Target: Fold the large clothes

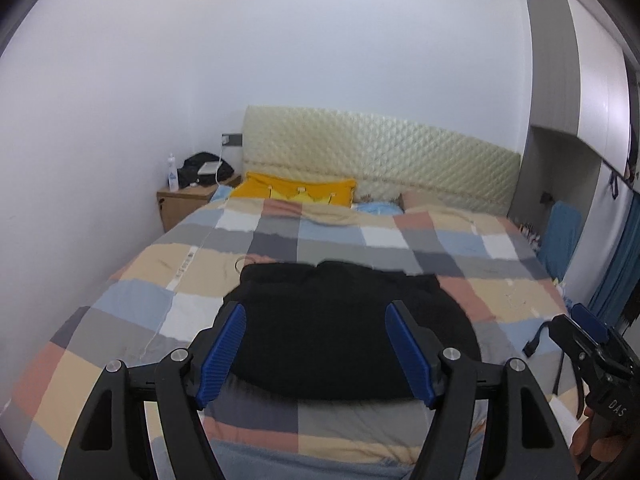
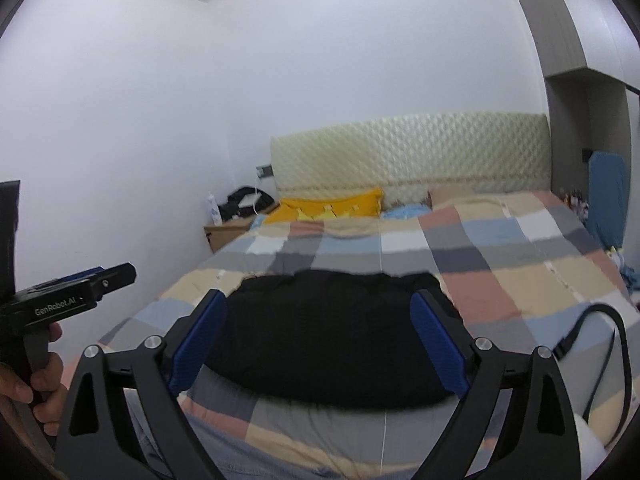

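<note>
The black garment [image 1: 352, 332] lies folded on the checked bed [image 1: 132, 312], soft and floppy (likely light). Left hand-held gripper [image 1: 316, 352] and right hand-held gripper [image 2: 320, 340] hang released above it; near corners look best to pinch.

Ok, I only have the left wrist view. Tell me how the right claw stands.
Observer: The right claw is open and empty; the black garment lies on the quilt beyond it.
Operator: Now describe my left claw from outside.
Observer: The left claw hangs left of the garment, clear of it, a hand wrapped round its handle.
Operator: Report the strap on the right.
Observer: The black strap arches up in a loop, apart from the garment.
</note>
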Demonstrator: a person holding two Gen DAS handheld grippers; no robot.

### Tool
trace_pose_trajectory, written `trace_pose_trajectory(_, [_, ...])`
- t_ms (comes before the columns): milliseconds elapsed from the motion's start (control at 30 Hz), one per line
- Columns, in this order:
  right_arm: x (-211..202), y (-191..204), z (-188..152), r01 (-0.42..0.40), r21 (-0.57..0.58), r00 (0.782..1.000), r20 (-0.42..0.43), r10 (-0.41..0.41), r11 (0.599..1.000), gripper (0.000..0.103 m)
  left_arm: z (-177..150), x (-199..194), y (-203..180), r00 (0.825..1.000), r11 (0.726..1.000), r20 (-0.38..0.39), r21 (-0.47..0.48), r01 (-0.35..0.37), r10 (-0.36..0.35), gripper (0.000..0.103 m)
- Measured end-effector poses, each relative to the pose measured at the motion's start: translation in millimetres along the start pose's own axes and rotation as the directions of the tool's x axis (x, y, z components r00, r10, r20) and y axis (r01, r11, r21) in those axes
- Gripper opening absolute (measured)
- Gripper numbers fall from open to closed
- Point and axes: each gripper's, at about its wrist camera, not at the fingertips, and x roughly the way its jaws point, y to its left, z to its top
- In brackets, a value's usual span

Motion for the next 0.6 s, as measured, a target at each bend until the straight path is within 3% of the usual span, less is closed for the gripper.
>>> trace_pose_trajectory(167, [5.6, -0.2, -15.0, 0.007, -0.01, 0.999, -0.039, -0.007, 1.0, 0.096, -18.9, 14.5, -2.9, 0.998, 1.0, -0.064, 0.001, -0.005, 0.005, 0.073])
trace_pose_trajectory(233, [4.5, 1.1, -18.5, 0.01, -0.018, 0.999, -0.046, -0.011, 1.0, 0.102, -24.7, 18.3, -3.3, 0.997, 1.0, -0.082, 0.0, -0.007, 0.007, 0.073])
trace_pose_trajectory(600, [16.4, -9.9, -36.9, 0.062, -0.011, 0.991, -0.117, -0.063, 0.998, 0.102, -43.3, 27.0, -2.4, 0.99, 1.0, -0.139, -0.004, -0.018, 0.018, 0.073])
